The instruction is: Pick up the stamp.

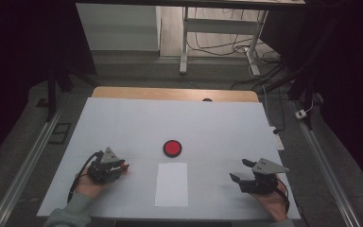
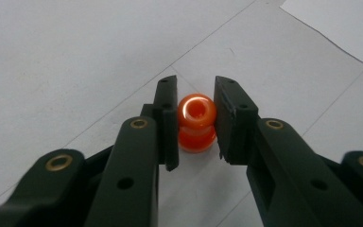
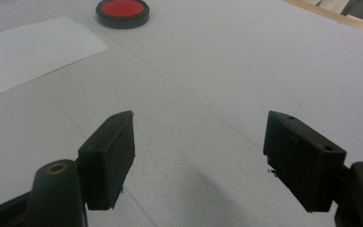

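In the high view, the left hand-held gripper (image 1: 123, 167) rests on the white bench (image 1: 123, 123) at the near left, with a small orange thing at its tip, while the right hand-held gripper (image 1: 241, 171) sits at the near right with nothing between its jaws. A round red-and-black pad (image 1: 172, 148) lies near the middle, and a white sheet of paper (image 1: 171, 184) lies just on the near side of it, between the two hands. In the left gripper view, the left hand-held gripper (image 2: 196, 118) pinches an orange spool-shaped stamp (image 2: 196, 122) standing on the bench, both pads pressed to its sides. In the right gripper view, the right hand-held gripper (image 3: 198, 156) stands spread wide over bare bench, the red pad (image 3: 122, 12) and the paper (image 3: 28, 45) farther off. The step in hand looks like the pick-up of the stamp. The next move probably calls for a straight lift, then a carry towards the pad without tilting the stamp.
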Motion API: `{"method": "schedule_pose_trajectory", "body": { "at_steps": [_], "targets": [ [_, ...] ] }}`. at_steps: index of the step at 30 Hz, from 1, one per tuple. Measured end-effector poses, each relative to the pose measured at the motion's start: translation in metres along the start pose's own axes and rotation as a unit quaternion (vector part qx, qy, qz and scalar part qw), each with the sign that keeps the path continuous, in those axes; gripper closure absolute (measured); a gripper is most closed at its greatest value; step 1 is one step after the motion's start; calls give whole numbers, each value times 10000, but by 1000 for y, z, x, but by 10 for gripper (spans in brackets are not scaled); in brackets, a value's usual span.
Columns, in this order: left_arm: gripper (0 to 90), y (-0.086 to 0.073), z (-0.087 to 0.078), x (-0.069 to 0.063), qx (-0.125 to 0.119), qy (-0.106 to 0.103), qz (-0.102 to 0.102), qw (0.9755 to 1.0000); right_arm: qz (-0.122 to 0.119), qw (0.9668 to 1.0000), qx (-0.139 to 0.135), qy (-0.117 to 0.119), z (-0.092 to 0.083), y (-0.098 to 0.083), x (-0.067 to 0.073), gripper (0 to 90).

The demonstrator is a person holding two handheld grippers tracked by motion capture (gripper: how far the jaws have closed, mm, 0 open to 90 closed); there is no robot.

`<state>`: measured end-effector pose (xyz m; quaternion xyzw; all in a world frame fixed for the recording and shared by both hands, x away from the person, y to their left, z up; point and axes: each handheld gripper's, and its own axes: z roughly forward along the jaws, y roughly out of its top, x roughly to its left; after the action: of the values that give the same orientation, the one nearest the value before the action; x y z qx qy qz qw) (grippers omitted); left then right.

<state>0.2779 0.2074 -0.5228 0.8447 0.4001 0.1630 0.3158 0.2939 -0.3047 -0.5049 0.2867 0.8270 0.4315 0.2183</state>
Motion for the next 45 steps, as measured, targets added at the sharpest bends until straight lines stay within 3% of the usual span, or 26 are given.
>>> {"method": "schedule_pose_trajectory", "body": {
  "at_steps": [12,21,27,36,45],
  "targets": [
    [724,0,-2,1,-109,-81,-52,9999,20,10000,-37,-25,0,0,0,255],
    [724,0,-7,3,-330,-214,-205,9990,23,10000,-75,-44,0,0,0,257],
    [724,4,-10,3,-454,-205,-188,9986,-2,10000,-28,-62,1,0,1,258],
    [724,10,-20,-1,-810,-289,-259,9960,-4,9999,-73,-74,1,0,1,261],
    [724,14,-25,0,-986,-411,-296,9938,-17,9999,-95,-134,0,1,1,265]
  ]
}}
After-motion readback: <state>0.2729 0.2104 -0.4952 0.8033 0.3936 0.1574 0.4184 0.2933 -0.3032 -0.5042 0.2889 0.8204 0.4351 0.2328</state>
